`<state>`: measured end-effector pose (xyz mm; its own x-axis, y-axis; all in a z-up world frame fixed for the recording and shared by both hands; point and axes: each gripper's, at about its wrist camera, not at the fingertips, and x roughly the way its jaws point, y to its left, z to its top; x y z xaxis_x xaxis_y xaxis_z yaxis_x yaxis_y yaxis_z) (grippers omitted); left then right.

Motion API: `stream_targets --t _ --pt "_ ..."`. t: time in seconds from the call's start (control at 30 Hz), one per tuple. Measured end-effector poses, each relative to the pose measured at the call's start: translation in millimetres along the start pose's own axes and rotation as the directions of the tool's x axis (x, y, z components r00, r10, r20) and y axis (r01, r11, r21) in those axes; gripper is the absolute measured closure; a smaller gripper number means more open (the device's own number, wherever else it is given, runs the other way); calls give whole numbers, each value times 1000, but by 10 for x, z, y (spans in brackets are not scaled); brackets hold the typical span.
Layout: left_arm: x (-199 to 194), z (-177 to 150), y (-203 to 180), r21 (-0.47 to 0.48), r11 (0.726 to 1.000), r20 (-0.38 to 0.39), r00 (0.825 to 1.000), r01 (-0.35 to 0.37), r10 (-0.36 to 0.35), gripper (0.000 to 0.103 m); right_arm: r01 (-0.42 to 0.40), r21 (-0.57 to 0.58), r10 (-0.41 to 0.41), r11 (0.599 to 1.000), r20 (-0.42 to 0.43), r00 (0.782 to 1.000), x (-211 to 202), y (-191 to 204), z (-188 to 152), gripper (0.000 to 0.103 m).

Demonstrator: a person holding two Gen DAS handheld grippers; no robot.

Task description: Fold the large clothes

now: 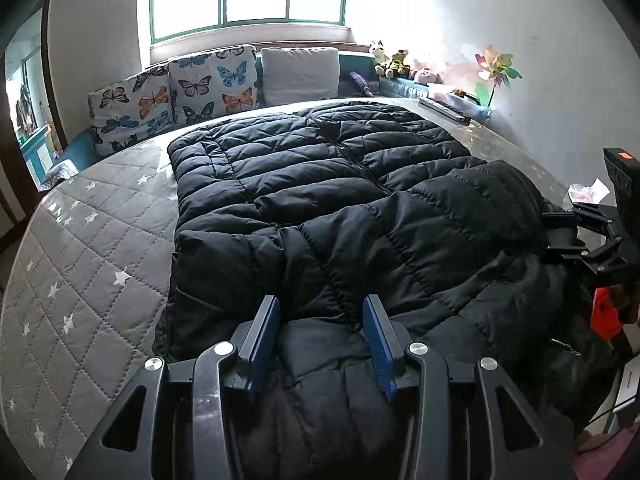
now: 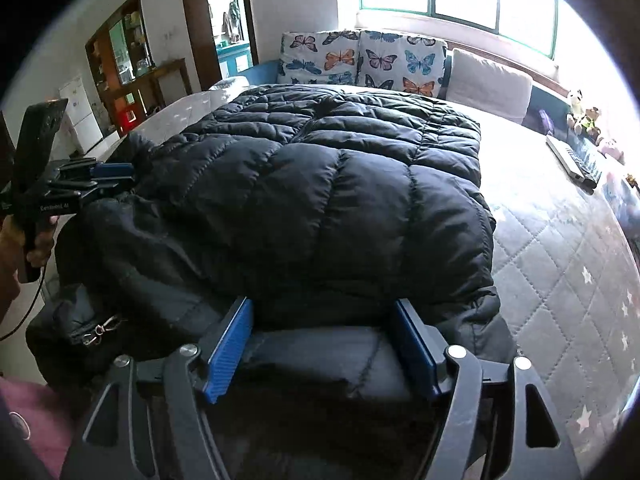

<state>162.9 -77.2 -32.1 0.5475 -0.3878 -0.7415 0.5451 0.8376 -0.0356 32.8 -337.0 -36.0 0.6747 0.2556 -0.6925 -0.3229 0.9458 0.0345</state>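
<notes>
A black puffer jacket [image 1: 320, 184] lies spread on the grey quilted bed [image 1: 80, 260], its near part folded over onto itself. My left gripper [image 1: 322, 312] is at the jacket's near edge, its blue pads [image 1: 266, 332] pressed on a thick fold of fabric that bulges between them. In the right wrist view that gripper [image 2: 120, 179] sits at the jacket's left side. My right gripper [image 2: 324, 320] stands wide at the near edge of the jacket [image 2: 320, 184], a flat fold lying loosely between its pads [image 2: 230, 344]. The left wrist view shows the right gripper [image 1: 554, 232] at the jacket's right side.
Butterfly cushions [image 1: 176, 92] and a grey pillow [image 1: 300, 74] line the bed's far side under the window. Plush toys [image 1: 394, 62], a pinwheel [image 1: 496, 68] and a long flat device [image 1: 444, 110] sit far right. A person's hand [image 2: 38, 244] holds the left gripper. A doorway and shelves [image 2: 132, 68] stand far left.
</notes>
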Motion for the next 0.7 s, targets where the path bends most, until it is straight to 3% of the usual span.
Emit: stream_targets --t 0.13,0.3,0.4,0.53,0.7 --pt "-3 -5 -16 4 1000 2 1000 -9 9 55 1 -17 0 1000 13 1000 -16 5 -30 24" --pt "-61 79 -73 7 999 -25 999 -36 36 53 3 34 -2 999 -29 1000 -115 0 97 24" --pt "-173 153 -161 26 998 -23 998 -54 55 53 6 23 -6 1000 11 1000 -293 55 191 24" --pt "-333 209 -284 42 999 17 1000 -11 11 48 3 -45 -1 999 63 998 -433 218 276 24" --pt "-299 264 -464 64 997 20 998 53 -55 45 -21 -84 25 996 39 999 -275 350 336 24"
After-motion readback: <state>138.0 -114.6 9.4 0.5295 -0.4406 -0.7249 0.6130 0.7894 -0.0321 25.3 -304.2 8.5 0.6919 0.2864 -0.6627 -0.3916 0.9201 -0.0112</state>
